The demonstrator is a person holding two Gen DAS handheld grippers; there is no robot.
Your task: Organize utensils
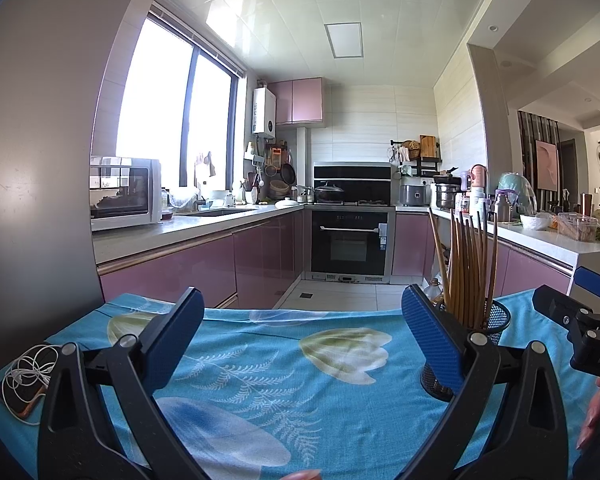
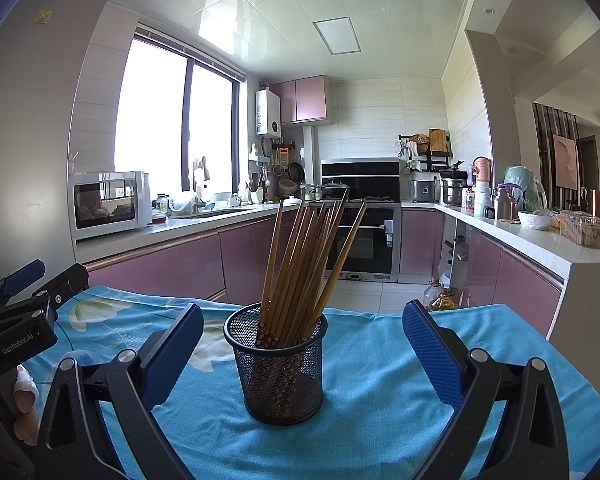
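The table (image 2: 380, 392), draped in a blue floral cloth, is taken up chiefly by a black mesh holder (image 2: 278, 372), which serves here as the reference point. The holder stands upright near the cloth's middle, presumably so that both arms can reach it. The right tongs (image 2: 302, 352) are held wide apart, one finger to either side of the holder without contact, apparently in readiness. The left tongs (image 1: 302, 344), likewise spread and empty, are kept to the holder's left. The chopsticks (image 2: 306, 264), brown and slender, are gathered inside the holder, leaning and fanned outward.
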